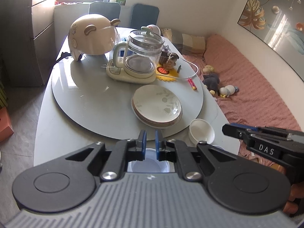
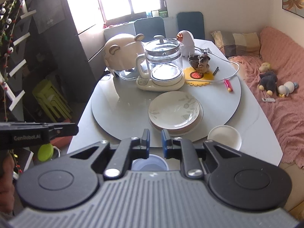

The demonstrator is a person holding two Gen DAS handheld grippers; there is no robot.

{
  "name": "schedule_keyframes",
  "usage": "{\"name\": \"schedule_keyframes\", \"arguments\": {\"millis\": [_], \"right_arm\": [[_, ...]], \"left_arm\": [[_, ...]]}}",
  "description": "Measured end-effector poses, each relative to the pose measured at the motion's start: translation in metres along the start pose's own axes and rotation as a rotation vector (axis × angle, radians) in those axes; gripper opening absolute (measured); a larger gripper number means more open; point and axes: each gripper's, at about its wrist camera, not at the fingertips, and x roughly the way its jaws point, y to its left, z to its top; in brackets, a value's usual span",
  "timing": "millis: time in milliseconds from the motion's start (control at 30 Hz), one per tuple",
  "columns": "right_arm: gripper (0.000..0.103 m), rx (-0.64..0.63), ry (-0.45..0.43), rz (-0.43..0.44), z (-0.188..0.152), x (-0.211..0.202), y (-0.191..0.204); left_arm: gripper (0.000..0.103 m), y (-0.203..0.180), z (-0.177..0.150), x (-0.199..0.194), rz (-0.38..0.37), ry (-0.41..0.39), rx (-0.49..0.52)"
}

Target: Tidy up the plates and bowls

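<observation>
A stack of floral-patterned plates (image 1: 156,106) (image 2: 174,110) lies on the grey turntable (image 1: 91,102) (image 2: 117,110). A small white bowl (image 1: 202,133) (image 2: 225,136) stands to the plates' right, on the table's near edge. A pale bluish bowl (image 1: 148,164) (image 2: 150,164) shows below and behind the fingers in both views. My left gripper (image 1: 150,140) hovers above the table's near edge, shut with nothing in it. My right gripper (image 2: 154,140) hovers beside it, fingers close together and holding nothing. Each gripper's tip reaches into the other's view.
A glass kettle (image 1: 140,57) (image 2: 161,64), a beige bear-eared helmet (image 1: 91,36), a dog figurine on a yellow mat (image 1: 171,60) and a red lighter (image 1: 191,83) crowd the turntable's far side. A pink sofa with soft toys (image 1: 247,87) runs along the right.
</observation>
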Motion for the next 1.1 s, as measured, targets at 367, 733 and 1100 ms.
{"name": "schedule_keyframes", "arguments": {"millis": [367,733,1100], "right_arm": [[0.017,0.021,0.014,0.023,0.013,0.004,-0.068],[0.017,0.036,0.046,0.048,0.016,0.012,-0.149],[0.017,0.035,0.103,0.084,0.015,0.023,-0.213]], "left_arm": [[0.010,-0.061,0.009,0.041,0.041,0.027,-0.072],[0.010,-0.141,0.013,0.092,0.086,0.063,-0.077],[0.010,-0.192,0.011,0.133,0.167,0.125,-0.092]]}}
